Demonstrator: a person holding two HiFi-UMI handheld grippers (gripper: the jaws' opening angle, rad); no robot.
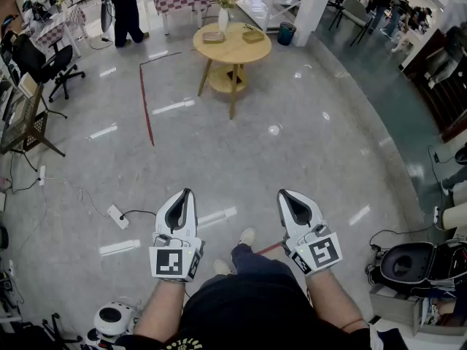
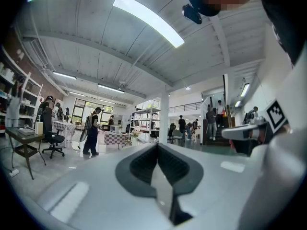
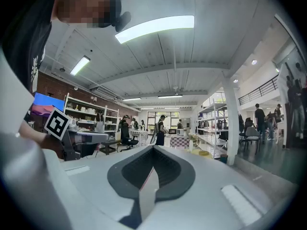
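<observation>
Left tongs: clenched, with the jaws meeting at the tip and nothing between them. The left gripper view confirms this: the two dark pads close to a point with only the room visible beyond. The marker cube sits at the rear, just above the person's forearm.

Right tongs: also clenched and not grasping anything. In the right gripper view the jaws join at the tip in the same way.

Position: both tongs are held level and side by side, apart from each other, pointing forward over the floor. Neither touches anything.

Nearest items: the person's shoes are on the floor between and below the two tongs. A white power strip with a black cord lies on the floor near the left tongs, to their left. An open black case lies to the right of the right tongs.

Ahead, well apart from both tongs: a round wooden surface carrying a white vase. A red line runs along the floor to its left.
</observation>
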